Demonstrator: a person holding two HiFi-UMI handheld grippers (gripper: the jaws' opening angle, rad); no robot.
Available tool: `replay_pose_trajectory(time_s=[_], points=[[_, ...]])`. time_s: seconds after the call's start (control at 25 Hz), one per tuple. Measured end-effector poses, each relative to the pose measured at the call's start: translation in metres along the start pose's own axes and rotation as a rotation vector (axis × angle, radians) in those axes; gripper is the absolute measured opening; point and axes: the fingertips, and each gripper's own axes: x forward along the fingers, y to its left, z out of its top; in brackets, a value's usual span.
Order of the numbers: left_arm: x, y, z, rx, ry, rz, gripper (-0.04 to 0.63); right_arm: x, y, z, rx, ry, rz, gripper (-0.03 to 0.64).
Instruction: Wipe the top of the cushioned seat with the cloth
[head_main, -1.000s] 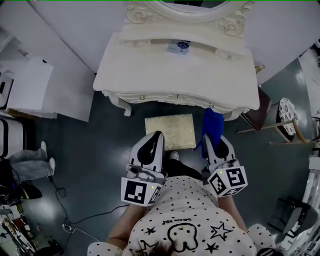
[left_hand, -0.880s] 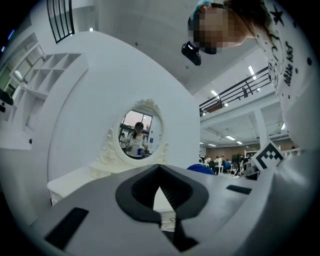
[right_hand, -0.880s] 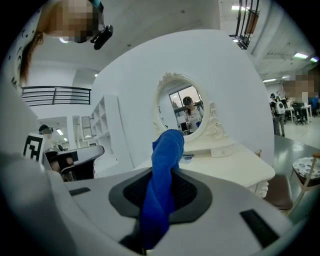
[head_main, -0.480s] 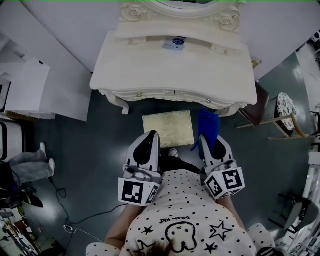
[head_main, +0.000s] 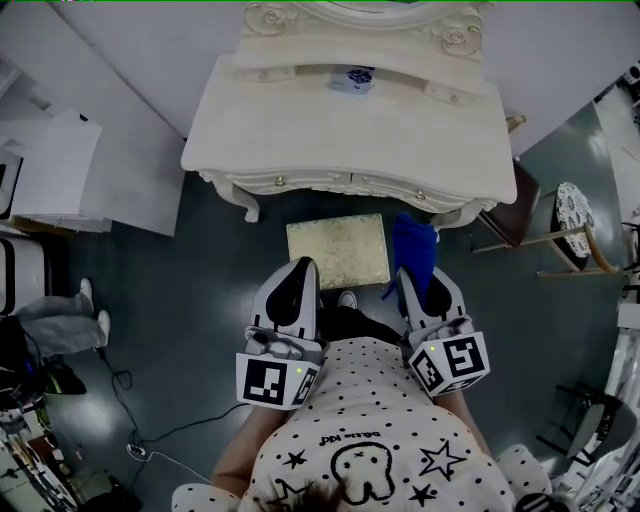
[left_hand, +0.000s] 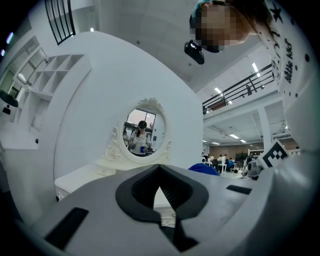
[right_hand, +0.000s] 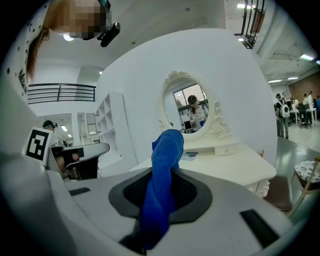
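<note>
the change over the last second is small. in the head view the cushioned seat (head_main: 338, 252) now sits a little higher in the frame, closer under the front edge of the dressing table's tabletop (head_main: 350, 140). both grippers have slid slightly towards the lower left. the cloth (head_main: 412, 248) has come with them, so its blue fold now hangs just right of the seat's right edge and no longer well out over the floor (head_main: 200, 280). from this steep angle i cannot tell whether it overlaps the cushion, but it looks to be held above it, not pressed on.

the right gripper (head_main: 412, 285) has its fingers clamped on the cloth. its own view shows the blue fabric pinched between the dark pads and standing up past the tips. the left gripper (head_main: 300, 275) is at the centre left of the frame, below the seat's near edge. its fingers are brought together with nothing between them, and only the tabletop and the oval mirror (left_hand: 142, 131) show past them.

my reading is that the wipe has not begun. the small drift lines the cloth up with the seat, and the right gripper must next go down and left to lay the cloth flat on the cushion top.
</note>
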Motion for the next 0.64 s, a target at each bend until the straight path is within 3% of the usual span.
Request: replay_pose_trajectory(time_s=[0.36, 0.64], points=[[-0.008, 0.007, 0.007, -0.001, -0.022, 0.043, -0.003, -0.003, -0.003, -0.003, -0.010, 0.013, 0.010, 0.089], [-0.021, 0.030, 0.020, -0.005, -0.115, 0.077, -0.003, -0.003, -0.007, -0.004, -0.024, -0.002, 0.020, 0.089]])
